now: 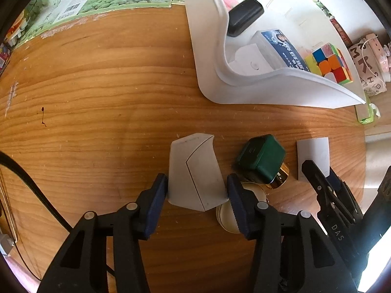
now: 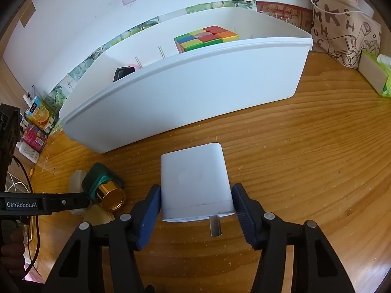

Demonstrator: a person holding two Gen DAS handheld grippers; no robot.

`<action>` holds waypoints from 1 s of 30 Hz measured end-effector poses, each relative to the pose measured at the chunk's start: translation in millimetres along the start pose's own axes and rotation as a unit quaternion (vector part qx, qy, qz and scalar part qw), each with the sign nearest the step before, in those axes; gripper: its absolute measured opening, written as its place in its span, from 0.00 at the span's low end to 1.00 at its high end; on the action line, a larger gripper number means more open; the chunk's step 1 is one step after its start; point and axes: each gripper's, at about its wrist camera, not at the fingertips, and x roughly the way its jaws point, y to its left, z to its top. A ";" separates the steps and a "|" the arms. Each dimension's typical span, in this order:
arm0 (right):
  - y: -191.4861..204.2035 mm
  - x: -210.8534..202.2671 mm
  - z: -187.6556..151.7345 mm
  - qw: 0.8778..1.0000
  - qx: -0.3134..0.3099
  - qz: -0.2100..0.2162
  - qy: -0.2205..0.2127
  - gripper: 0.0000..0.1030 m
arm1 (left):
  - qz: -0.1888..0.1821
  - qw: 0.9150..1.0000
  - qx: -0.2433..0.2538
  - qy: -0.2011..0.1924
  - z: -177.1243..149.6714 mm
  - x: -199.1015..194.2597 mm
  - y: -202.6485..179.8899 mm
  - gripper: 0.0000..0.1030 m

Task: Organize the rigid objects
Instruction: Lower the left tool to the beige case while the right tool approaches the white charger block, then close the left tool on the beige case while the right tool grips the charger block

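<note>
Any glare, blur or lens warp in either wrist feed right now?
Left wrist: sharp; blown-out glare at the lower right corner; fisheye curves the white bin and table. Right wrist: evenly lit, sharp; the bin rim bows, the white charger shows soft sheen.

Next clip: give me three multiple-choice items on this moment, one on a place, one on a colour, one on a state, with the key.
1. Where is the multicoloured puzzle cube?
A. inside the white plastic bin
B. on the wooden table
C. in a gripper

2. What colour is the cap on the dark green square bottle?
A. silver
B. gold
C. black

3. What sits between the right gripper fingers?
A. nothing
B. the cube
C. a white plug-in charger

Key: 1 A, the cube shows above the bin's rim; 2 B, shiny gold cap; 3 C, both pads meet the charger's sides.
</note>
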 end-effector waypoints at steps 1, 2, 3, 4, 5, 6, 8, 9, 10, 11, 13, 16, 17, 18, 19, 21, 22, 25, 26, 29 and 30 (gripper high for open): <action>0.0 -0.1 -0.1 1.000 0.000 0.000 0.000 0.57 | -0.001 1.000 -0.002 -0.001 0.0 -0.1 1.1 0.52; 0.1 -0.1 -0.1 1.000 0.000 0.000 0.000 0.57 | -0.003 1.000 -0.004 -0.002 0.4 0.0 2.4 0.52; 0.3 0.1 0.0 1.000 0.000 0.000 0.001 0.57 | -0.004 1.000 -0.005 -0.002 0.5 -1.9 2.1 0.52; 0.4 0.1 0.0 1.000 0.000 0.000 0.000 0.57 | -0.006 1.000 -0.007 -0.003 0.7 -2.6 3.6 0.52; 0.4 0.1 0.0 1.000 0.000 0.000 0.000 0.57 | -0.007 1.000 -0.008 -0.004 0.8 -2.8 4.7 0.52; 0.6 0.2 0.1 1.000 -0.001 -0.001 0.001 0.57 | -0.009 1.000 -0.011 -0.005 1.1 -2.8 6.1 0.52; 0.5 -0.6 -0.7 1.000 -0.002 -0.001 0.002 0.57 | -0.010 1.000 -0.017 -0.006 0.4 -2.5 7.2 0.52; 0.5 -0.8 -1.1 1.000 -0.002 -0.001 0.003 0.57 | -0.010 1.000 -0.023 -0.008 -0.2 -3.2 9.6 0.52; 0.5 -1.0 -1.8 1.000 -0.002 0.001 0.004 0.57 | -0.009 1.000 -0.028 -0.009 -0.6 -3.7 11.4 0.52; -0.1 -1.5 -2.6 1.000 -0.002 0.002 0.005 0.57 | -0.007 0.999 -0.033 -0.010 -1.2 -5.1 14.7 0.52; -0.3 -2.4 -4.1 1.000 -0.001 0.005 0.007 0.57 | -0.008 0.999 -0.044 -0.016 -7.9 -9.3 18.7 0.52; -0.7 -4.8 -6.2 1.000 -0.001 0.008 0.009 0.57 | -0.015 0.998 -0.056 -0.030 -12.1 -14.8 25.0 0.52; 0.0 -5.9 -6.7 1.000 -0.002 0.008 0.008 0.57 | -0.018 0.997 -0.059 -0.035 -13.9 -17.3 26.0 0.52; 0.6 -7.5 -7.5 1.000 -0.005 0.009 0.008 0.57 | -0.021 0.997 -0.062 -0.042 -16.0 -21.2 27.6 0.51; 0.7 -9.1 -8.4 1.000 -0.006 0.009 0.007 0.57 | -0.024 0.996 -0.065 -0.048 -17.7 -24.2 29.1 0.51; 1.8 -12.2 -9.3 1.000 -0.011 0.010 0.006 0.56 | -0.034 0.995 -0.072 -0.062 -22.6 -32.8 32.2 0.51; 2.7 -13.7 -9.8 1.000 -0.015 0.011 0.006 0.56 | -0.039 0.994 -0.075 -0.068 -24.4 -36.2 33.1 0.51; 4.5 -20.1 -12.2 1.000 -0.027 0.012 0.002 0.56 | -0.056 0.990 -0.089 -0.096 -34.1 -47.3 36.2 0.43; 5.6 -22.4 -12.8 0.999 -0.033 0.013 0.001 0.56 | -0.065 0.987 -0.095 -0.109 -37.3 -52.0 37.7 0.07; 8.5 -27.6 -14.0 0.999 -0.047 0.015 -0.003 0.56 | -0.085 0.983 -0.114 -0.120 -40.6 -59.2 46.9 0.08; 9.6 -29.4 -14.5 0.998 -0.052 0.016 -0.004 0.55 | -0.086 0.982 -0.119 -0.121 -40.3 -53.2 47.2 0.08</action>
